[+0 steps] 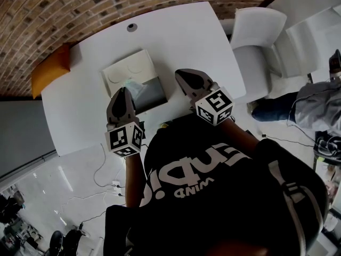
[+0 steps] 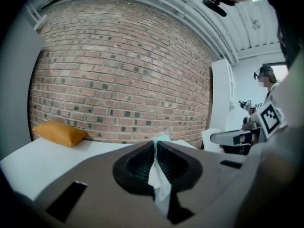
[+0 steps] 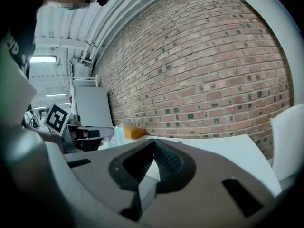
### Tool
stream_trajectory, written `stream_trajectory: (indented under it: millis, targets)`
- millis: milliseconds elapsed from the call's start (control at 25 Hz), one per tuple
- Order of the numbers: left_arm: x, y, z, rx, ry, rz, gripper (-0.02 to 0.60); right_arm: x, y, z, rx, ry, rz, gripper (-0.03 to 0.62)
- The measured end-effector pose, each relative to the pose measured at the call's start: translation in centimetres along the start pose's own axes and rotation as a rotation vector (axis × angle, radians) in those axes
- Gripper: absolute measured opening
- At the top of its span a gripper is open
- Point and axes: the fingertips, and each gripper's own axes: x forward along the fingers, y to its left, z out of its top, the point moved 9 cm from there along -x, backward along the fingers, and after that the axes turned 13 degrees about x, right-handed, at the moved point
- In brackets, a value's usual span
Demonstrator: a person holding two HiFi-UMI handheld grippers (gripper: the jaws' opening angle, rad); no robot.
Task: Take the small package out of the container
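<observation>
Currently, an orange cushion (image 1: 50,71) lies at the far left edge of the white table (image 1: 181,36), against the brick wall (image 1: 80,4). The left gripper (image 1: 123,92) is held above the near left part of the table with its jaws almost fully closed. In the left gripper view they pinch the small package (image 2: 159,184), a thin, pale, translucent pouch, between the ribbed pads near the tips. The rest of the pouch hangs down behind the pinch point. In the head view the package (image 1: 134,87) sits just at the gripper tips, over the left side of the container (image 1: 152,92). Whether it is clear of the rim cannot be determined. The container is a shallow grey box resting on the table, with a white lid folded back on its far side. To its right, the right gripper (image 1: 181,74) is held apart from the container, with its jaws closed together at the tips. A small grey-and-white piece shows in the gap behind the tips and cannot be identified. A white chair (image 1: 256,41) stands past the table's right edge.
</observation>
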Motion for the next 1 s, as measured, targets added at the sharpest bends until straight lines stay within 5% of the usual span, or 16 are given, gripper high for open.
stream_trajectory:
  millis: [1000]
  targets:
    - [-0.38,-0.65,-0.21,-0.016,0.035,-0.017,0.025,-0.09,0.09,-0.03,0.006,0.01,0.007,0.0]
